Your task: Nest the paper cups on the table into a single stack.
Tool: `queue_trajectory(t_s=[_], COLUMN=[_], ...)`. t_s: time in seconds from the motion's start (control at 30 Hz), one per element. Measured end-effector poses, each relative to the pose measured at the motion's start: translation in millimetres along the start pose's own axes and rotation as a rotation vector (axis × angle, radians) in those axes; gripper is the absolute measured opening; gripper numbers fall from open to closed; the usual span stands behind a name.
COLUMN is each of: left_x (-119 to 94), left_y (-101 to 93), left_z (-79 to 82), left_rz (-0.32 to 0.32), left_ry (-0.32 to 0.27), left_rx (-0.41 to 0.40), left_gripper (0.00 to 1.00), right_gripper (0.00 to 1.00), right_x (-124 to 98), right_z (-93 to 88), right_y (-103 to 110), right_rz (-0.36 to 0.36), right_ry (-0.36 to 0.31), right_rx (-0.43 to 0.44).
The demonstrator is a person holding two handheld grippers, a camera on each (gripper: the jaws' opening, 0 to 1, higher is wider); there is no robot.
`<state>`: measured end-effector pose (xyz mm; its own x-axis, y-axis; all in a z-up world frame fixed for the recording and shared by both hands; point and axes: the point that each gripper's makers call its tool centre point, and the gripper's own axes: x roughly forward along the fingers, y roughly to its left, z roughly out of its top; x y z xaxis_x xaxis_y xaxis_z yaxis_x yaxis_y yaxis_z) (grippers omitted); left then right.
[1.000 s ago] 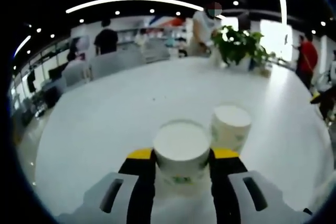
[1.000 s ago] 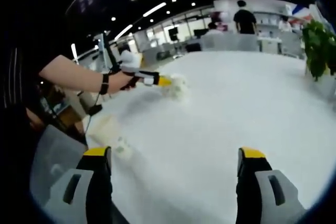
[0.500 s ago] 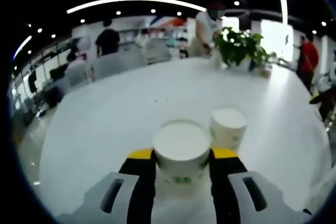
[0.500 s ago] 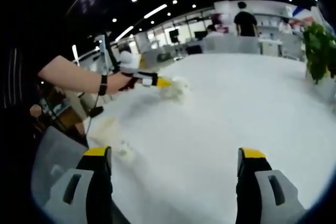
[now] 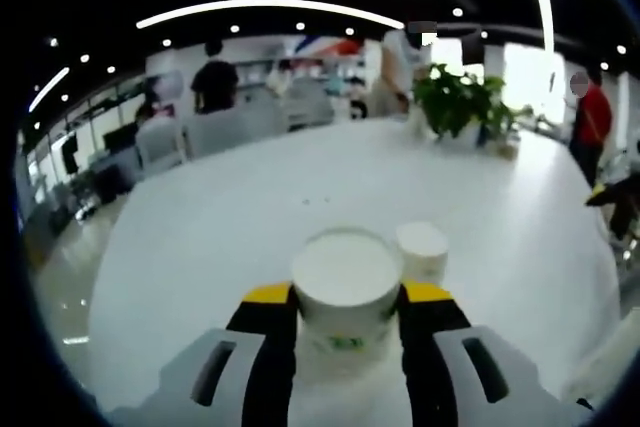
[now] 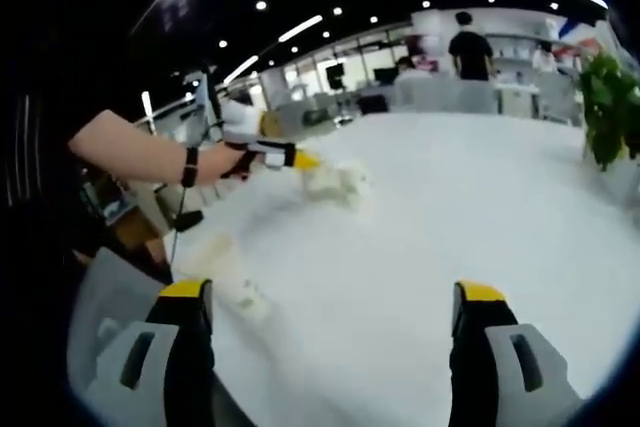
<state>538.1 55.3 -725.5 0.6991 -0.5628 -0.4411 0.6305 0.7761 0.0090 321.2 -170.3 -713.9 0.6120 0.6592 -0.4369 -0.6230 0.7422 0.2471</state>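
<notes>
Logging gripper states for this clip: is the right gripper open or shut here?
Open. In the right gripper view, the right gripper has its jaws spread wide apart, with only bare white table between them and no cup held.

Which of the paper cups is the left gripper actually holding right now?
The nearer, larger-looking cup, clamped between the left gripper jaws. The other cup stands free on the white table just beyond it, to the right.

1. your left tool (image 5: 346, 299) has both jaws pressed against the sides of a paper cup (image 5: 346, 282), gripping it upright.
2. in the right gripper view, your left arm (image 6: 140, 152) reaches out over the table (image 6: 480, 207), wrist strap on.
3. your right tool (image 6: 335, 299) hangs with its jaws spread wide, gripping nothing.
</notes>
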Motion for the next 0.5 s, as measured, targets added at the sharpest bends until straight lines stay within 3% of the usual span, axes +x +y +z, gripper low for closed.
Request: queue_trajectory(t_s=[0.5], left_x=[-37], left_y=[-29.0], left_z=[12.8], left_rz=[0.003], left_ry=[-0.015], left_rx=[-0.041], left_gripper=[0.38], right_gripper=[0.98], right_x=[-3], right_z=[16.0], right_y=[15], right_rz=[0.011], right_ry=[-0.052], right_rx=[-0.001])
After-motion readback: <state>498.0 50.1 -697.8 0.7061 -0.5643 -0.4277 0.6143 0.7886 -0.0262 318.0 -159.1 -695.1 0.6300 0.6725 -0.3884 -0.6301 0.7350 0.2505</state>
